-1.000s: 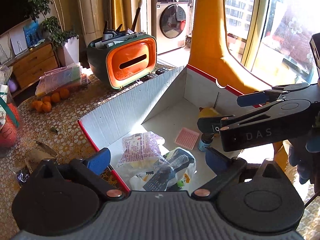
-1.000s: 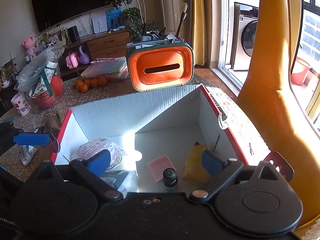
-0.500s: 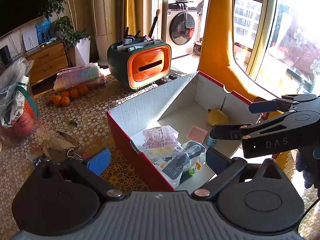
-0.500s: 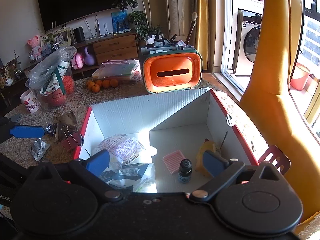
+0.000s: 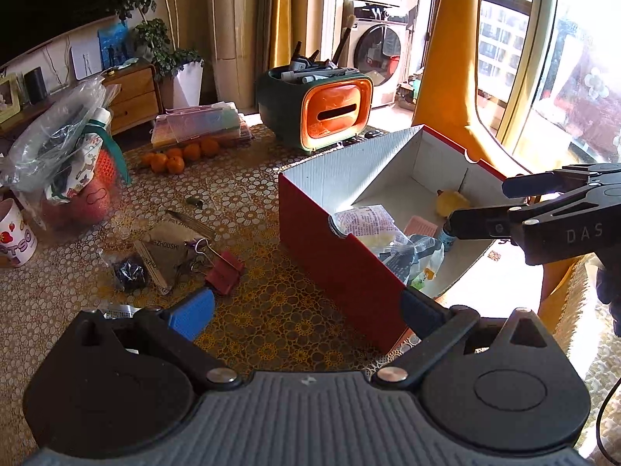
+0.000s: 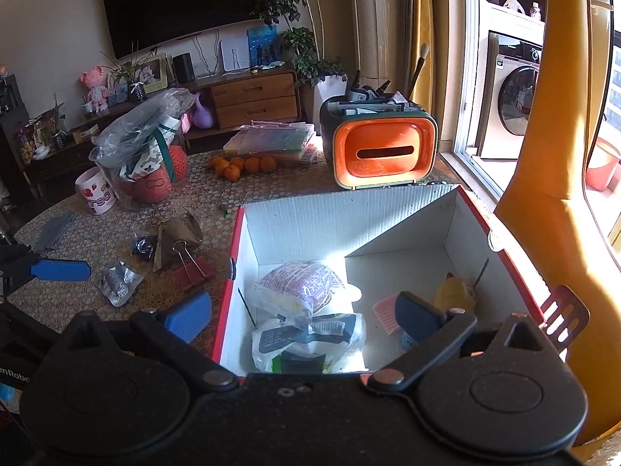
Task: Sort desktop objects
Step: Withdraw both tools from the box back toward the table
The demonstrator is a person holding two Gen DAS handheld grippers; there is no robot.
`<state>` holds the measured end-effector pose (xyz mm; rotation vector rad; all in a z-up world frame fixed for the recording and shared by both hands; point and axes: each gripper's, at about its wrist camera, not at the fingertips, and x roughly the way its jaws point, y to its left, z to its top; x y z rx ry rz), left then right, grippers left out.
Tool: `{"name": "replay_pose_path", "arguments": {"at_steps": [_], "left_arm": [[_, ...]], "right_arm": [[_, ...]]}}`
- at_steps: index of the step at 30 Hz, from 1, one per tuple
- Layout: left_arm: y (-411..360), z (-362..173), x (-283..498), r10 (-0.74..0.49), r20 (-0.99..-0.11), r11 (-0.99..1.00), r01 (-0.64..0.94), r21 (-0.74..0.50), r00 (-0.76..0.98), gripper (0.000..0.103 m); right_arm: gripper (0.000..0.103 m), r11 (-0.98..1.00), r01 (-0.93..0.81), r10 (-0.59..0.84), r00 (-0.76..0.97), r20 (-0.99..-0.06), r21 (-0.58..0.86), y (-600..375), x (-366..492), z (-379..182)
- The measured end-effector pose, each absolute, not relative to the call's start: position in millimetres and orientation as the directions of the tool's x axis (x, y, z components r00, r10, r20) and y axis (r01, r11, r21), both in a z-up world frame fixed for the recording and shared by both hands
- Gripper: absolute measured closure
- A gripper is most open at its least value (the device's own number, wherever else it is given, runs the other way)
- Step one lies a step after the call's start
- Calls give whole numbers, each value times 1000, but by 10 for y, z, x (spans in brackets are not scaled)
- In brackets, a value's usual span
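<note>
We count the sorting as partly done, going by what lies where. At the left of the surface (image 5: 271,310), a patterned cloth, several things are not yet put away: a silver foil packet (image 6: 117,285), a small dark packet (image 5: 128,270), a brown paper sachet (image 5: 167,244) and a red binder clip (image 5: 225,268), all close together beside the box. Our left gripper (image 5: 306,306) hovers above that cluster with its jaws spread wide and nothing between them. To the right stands the red box (image 5: 341,268), its white inside already holding a printed snack bag (image 6: 299,285), a dark-labelled pouch (image 6: 310,339), a pink card (image 6: 384,306), a small bottle (image 5: 446,235) and a yellow toy (image 6: 454,291). Our right gripper (image 6: 302,314) hangs over the box's near edge, jaws likewise wide apart and empty.

Farther back on the surface, from the left, we see a white mug (image 6: 95,192), a clear bag of odds and ends (image 6: 143,155), a row of oranges (image 6: 244,165) in front of flat plastic cases (image 6: 271,139), and an orange-fronted organiser (image 6: 382,151) stuffed with pens and brushes. Beyond it the room shows a wall television (image 6: 186,4), a wooden sideboard (image 6: 252,99), potted plants, yellow curtains and a washing machine (image 6: 518,101) by the sunlit window.
</note>
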<state>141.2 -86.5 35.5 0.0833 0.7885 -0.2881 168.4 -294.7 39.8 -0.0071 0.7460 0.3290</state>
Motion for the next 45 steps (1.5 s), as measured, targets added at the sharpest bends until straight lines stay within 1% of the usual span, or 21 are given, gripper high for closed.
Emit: {"name": "replay_pose_path", "arguments": {"at_steps": [10, 15, 19, 26, 32, 45], "left_arm": [[-456, 335, 1268, -203, -701, 972, 228, -59, 684, 1], [-232, 307, 1195, -203, -700, 976, 201, -86, 685, 1], [-36, 274, 1134, -175, -692, 983, 168, -79, 700, 1], [303, 185, 1069, -138, -689, 990, 124, -71, 711, 1], [560, 100, 1056, -117, -690, 993, 89, -76, 715, 1], [875, -186, 1119, -96, -698, 995, 74, -62, 710, 1]], "right_arm": [[2, 925, -372, 334, 689, -643, 82, -2489, 1497, 437], [2, 909, -406, 367, 681, -634, 91, -2281, 1457, 440], [2, 892, -445, 391, 673, -628, 80, -2110, 1424, 427], [2, 861, -505, 427, 647, -631, 64, -1781, 1421, 390], [2, 850, -515, 455, 619, -640, 106, -1581, 1488, 321], [4, 836, -540, 455, 583, -673, 98, -1232, 1747, 99]]}}
